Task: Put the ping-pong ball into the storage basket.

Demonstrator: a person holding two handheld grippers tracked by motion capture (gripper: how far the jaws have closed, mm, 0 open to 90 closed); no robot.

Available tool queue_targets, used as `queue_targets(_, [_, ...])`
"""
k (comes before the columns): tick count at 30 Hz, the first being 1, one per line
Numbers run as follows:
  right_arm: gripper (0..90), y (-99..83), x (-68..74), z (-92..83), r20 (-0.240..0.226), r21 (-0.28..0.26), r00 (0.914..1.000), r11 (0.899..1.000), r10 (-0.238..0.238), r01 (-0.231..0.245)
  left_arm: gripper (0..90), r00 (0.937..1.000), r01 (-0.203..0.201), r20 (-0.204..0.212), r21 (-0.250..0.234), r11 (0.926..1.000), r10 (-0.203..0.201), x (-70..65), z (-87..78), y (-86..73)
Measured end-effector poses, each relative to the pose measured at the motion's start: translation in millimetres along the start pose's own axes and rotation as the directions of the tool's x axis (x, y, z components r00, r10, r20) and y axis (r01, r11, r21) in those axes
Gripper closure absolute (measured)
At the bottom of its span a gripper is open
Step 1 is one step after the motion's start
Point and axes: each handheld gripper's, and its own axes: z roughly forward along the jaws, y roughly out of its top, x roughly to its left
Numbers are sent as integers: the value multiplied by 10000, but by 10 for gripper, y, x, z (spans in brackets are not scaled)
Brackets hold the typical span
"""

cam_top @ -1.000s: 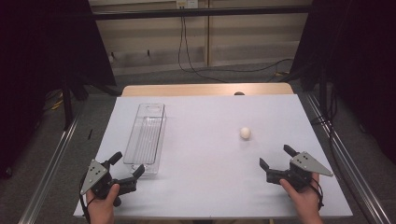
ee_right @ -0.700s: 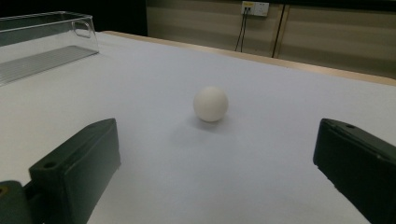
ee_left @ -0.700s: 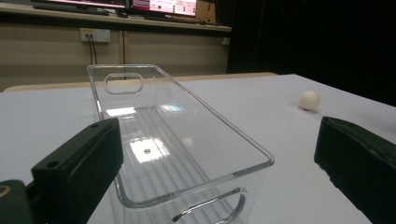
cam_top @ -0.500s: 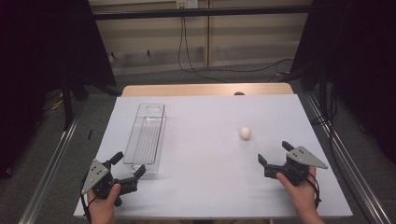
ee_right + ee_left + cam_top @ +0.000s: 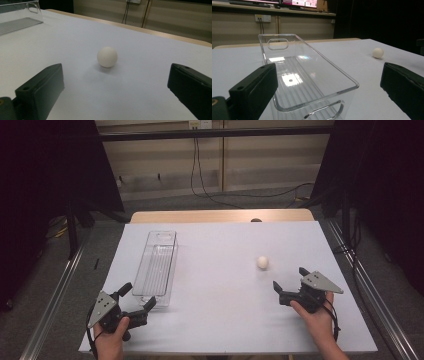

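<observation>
A small white ball (image 5: 262, 262) lies on the white table (image 5: 220, 285), right of centre. My right gripper (image 5: 289, 278) is open just behind and to the right of it, jaws pointing at the ball (image 5: 107, 57), which sits a short way beyond the right gripper (image 5: 115, 75) and apart from it. A clear plastic bin (image 5: 156, 267) stands lengthwise on the left. My left gripper (image 5: 138, 296) is open at the bin's near end; the bin (image 5: 307, 75) lies straight ahead of the left gripper (image 5: 328, 75), with the ball (image 5: 378, 53) far to the right.
The table's wooden far edge (image 5: 220, 216) borders a wall with cables (image 5: 200, 175). Metal rails (image 5: 55, 295) run along both sides of the table. Bare tabletop lies between the bin and the ball.
My right gripper has crept forward and left, closer to the ball. The left gripper, the bin and the ball have stayed put.
</observation>
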Motion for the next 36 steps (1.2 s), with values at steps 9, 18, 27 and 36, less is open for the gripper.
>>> queue_targets(9, [7,36,25,95,-1,151,10000,9999,-70,70,14,10000,48,41,4,10000,-48,3,6,-2])
queue_targets(18, [7,61,32,172,1,255,10000,9997,-43,43,14,10000,-35,27,24,10000,35,3,-6,5])
queue_targets(27, [8,128,42,264,35,368,9999,9992,-124,122,14,10000,-19,54,19,10000,19,-7,-1,6])
queue_targets(36, [10,168,64,334,-16,530,9997,9983,-258,259,14,10000,33,39,-12,10000,-33,-10,5,2])
